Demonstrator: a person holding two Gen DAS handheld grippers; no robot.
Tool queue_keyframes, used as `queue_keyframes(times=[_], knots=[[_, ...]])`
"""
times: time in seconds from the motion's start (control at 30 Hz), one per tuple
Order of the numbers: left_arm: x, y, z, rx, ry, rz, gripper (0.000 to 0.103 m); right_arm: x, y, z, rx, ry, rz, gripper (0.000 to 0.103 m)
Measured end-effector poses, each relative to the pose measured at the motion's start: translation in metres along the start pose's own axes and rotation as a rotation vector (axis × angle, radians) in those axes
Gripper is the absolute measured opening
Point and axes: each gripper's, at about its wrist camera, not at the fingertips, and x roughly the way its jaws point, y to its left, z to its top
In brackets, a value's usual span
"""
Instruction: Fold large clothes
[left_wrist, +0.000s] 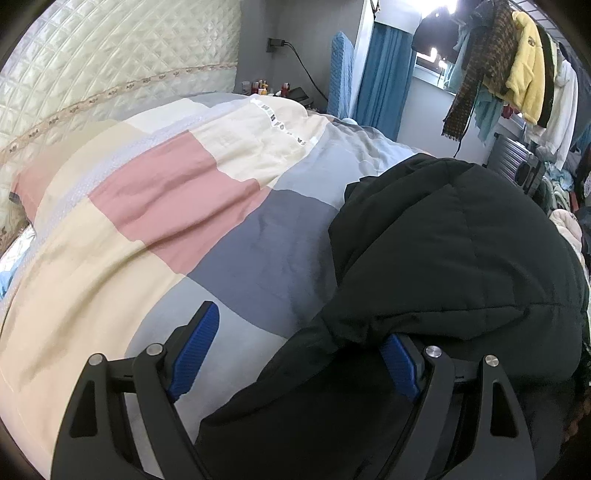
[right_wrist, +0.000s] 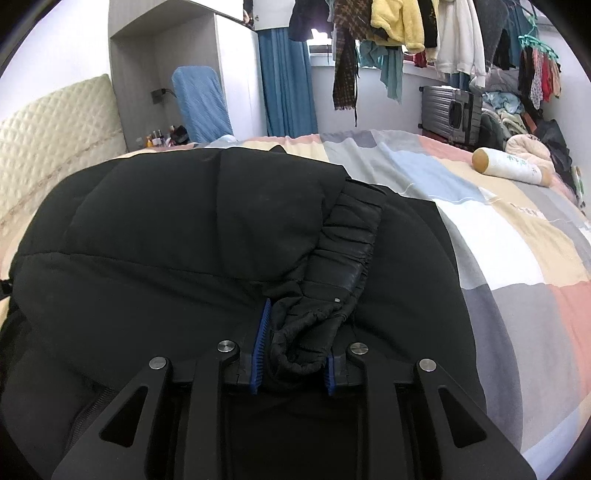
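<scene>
One black padded jacket (right_wrist: 192, 236) lies bunched on the patchwork bed cover (right_wrist: 517, 258), and I take it as my landmark. From the right wrist view its bulk fills the near half of the bed, with an elasticated cuff (right_wrist: 343, 240) running along its right side toward my right gripper (right_wrist: 295, 354). That gripper's blue pads stand narrow, pressed on a gathered black hem of the jacket bunched between them. My left gripper (left_wrist: 295, 354) stands wide at the jacket's left edge: its left blue pad (left_wrist: 195, 350) is clear over the grey patch of the cover, its right pad (left_wrist: 400, 369) is partly under a fold of jacket fabric, and black cloth sits between them without being squeezed. Left of the jacket, in the left wrist view, are pink, cream and grey patches, then the quilted headboard (left_wrist: 110, 74). Beyond the jacket hang clothes on a rail, a yellow fleece (right_wrist: 399, 22) among them. Right of the jacket, near the bed's far side, lies a cylindrical bolster (right_wrist: 513, 168), with a grey suitcase (right_wrist: 450, 110) behind it.
</scene>
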Motion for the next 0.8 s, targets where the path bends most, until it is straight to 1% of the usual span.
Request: queue_keyframes(times=[0.1,0.17,0.23,0.3,0.4,0.43,0.47,0.5,0.53,0.57,0.63,0.67,0.7,0.73,0.77,0.8], knots=[[-0.009,0.001,0.000,-0.022,0.010,-0.030,0.084,-0.009,-0.002,0.000,0.041,-0.008,0.025,0.024],[-0.019,0.000,-0.002,-0.027,-0.004,-0.034,0.084,-0.016,-0.004,0.000,0.069,-0.001,0.043,0.025],[-0.033,-0.002,-0.004,-0.009,-0.030,-0.028,0.084,-0.028,-0.003,-0.001,0.077,0.002,0.050,0.028],[-0.045,-0.006,-0.006,0.006,-0.034,-0.050,0.084,-0.041,-0.002,-0.001,0.087,0.001,0.048,0.032],[-0.065,-0.011,-0.008,0.022,-0.049,-0.079,0.084,-0.067,0.004,0.000,0.098,-0.015,0.045,0.035],[-0.079,-0.013,-0.008,0.032,-0.068,-0.100,0.084,-0.083,0.006,0.000,0.103,-0.035,0.052,0.038],[-0.085,-0.015,-0.007,0.040,-0.077,-0.110,0.084,-0.090,0.008,-0.001,0.108,-0.047,0.057,0.044],[-0.095,-0.017,-0.006,0.045,-0.083,-0.127,0.084,-0.106,0.010,0.000,0.113,-0.067,0.062,0.047],[-0.108,-0.017,-0.005,0.042,-0.086,-0.159,0.084,-0.120,0.013,0.001,0.108,-0.087,0.059,0.051],[-0.122,-0.019,-0.004,0.044,-0.101,-0.180,0.084,-0.129,0.016,0.002,0.098,-0.099,0.053,0.051],[-0.151,-0.025,-0.002,0.070,-0.148,-0.182,0.084,-0.158,0.023,0.004,0.077,-0.132,0.050,0.051],[-0.163,-0.027,-0.001,0.078,-0.157,-0.180,0.084,-0.171,0.026,0.007,0.069,-0.144,0.052,0.051],[-0.180,-0.029,0.000,0.072,-0.167,-0.194,0.084,-0.185,0.029,0.010,0.060,-0.158,0.050,0.051],[-0.196,-0.027,0.003,0.052,-0.183,-0.224,0.084,-0.205,0.032,0.012,0.049,-0.180,0.047,0.051],[-0.208,-0.027,0.005,0.041,-0.197,-0.234,0.084,-0.219,0.034,0.014,0.045,-0.196,0.048,0.051],[-0.231,-0.029,0.008,0.039,-0.230,-0.236,0.084,-0.231,0.035,0.016,0.045,-0.210,0.051,0.051]])
